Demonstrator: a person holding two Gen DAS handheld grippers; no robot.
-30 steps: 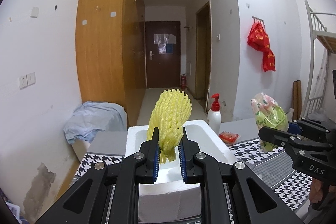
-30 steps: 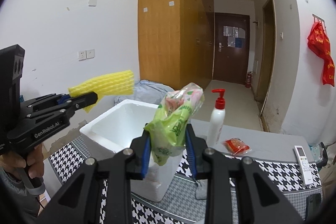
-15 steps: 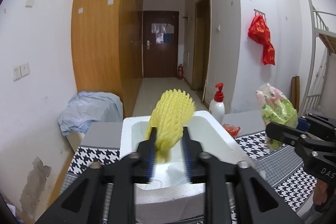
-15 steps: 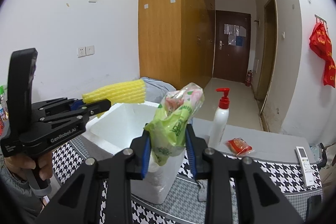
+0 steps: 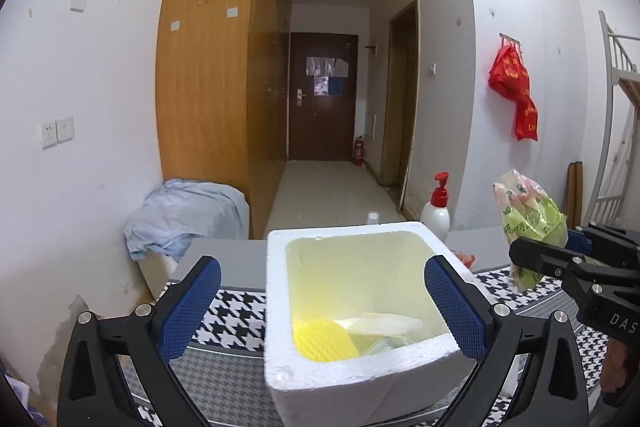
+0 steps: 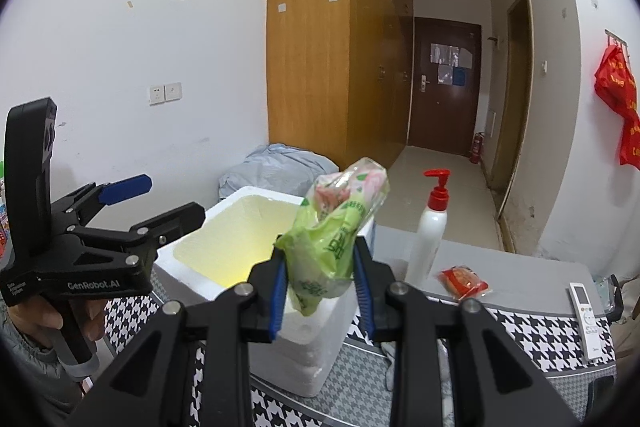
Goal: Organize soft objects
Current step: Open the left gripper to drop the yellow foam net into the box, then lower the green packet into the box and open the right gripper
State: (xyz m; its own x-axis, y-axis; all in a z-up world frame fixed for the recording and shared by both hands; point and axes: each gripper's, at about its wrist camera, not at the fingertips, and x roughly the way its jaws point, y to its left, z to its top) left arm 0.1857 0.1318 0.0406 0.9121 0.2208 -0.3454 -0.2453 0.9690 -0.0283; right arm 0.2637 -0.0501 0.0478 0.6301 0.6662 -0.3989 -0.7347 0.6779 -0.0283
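Left gripper (image 5: 322,301) jaws just opened wide, nothing between them, poised over foam box (image 5: 360,351) for drop. Yellow foam net (image 5: 322,341) lies inside box at near wall, released. Right gripper (image 6: 322,293) clenched on green plastic bag (image 6: 334,233), held beside box, likely next in. Pump bottle (image 6: 430,231) on table behind.

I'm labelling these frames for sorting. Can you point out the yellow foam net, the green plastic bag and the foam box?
yellow foam net (image 5: 322,341), left wrist view, its mesh top inside the box
green plastic bag (image 6: 334,239), right wrist view, its crumpled middle
foam box (image 5: 362,361), left wrist view, near rim
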